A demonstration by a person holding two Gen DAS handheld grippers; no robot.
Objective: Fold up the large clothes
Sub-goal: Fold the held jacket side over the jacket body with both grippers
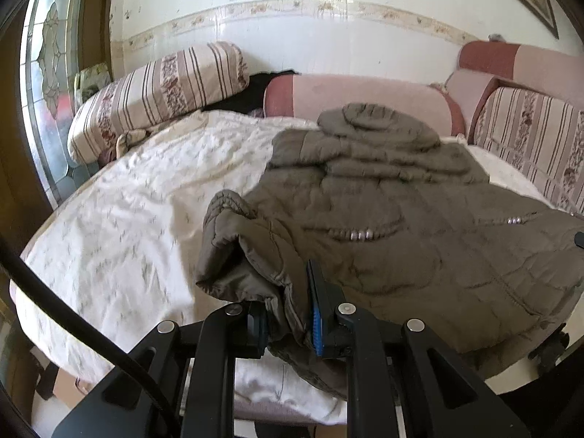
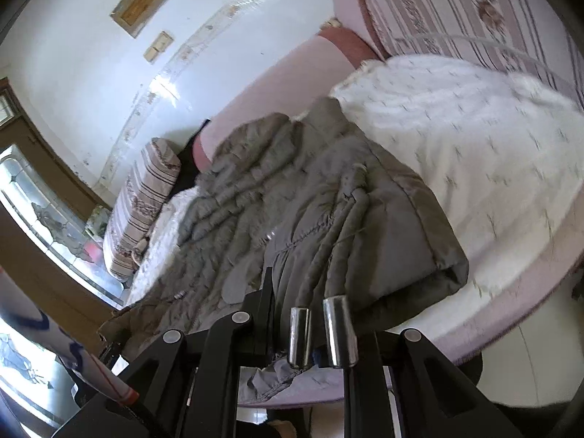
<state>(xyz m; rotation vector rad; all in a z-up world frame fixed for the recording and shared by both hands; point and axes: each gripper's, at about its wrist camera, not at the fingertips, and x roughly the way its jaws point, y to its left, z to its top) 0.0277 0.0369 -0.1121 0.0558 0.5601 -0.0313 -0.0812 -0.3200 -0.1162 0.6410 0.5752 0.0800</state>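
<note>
Closest to my left camera, the hem of the olive padded jacket (image 1: 383,211) is pinched in my left gripper (image 1: 292,314), clenched on the fabric with the blue pad against it. My right gripper (image 2: 292,314) grips the other part of the hem, and two metal cord ends (image 2: 321,332) hang over it. Both hem corners are lifted a little, while the rest of the jacket lies spread on the white sheet (image 1: 127,197) of the bed, its hood at the far end. Behind the jacket I see a pink bolster (image 1: 357,95). A striped pillow (image 1: 157,91) lies at the far left, near the patterned glass door (image 1: 43,84).
</note>
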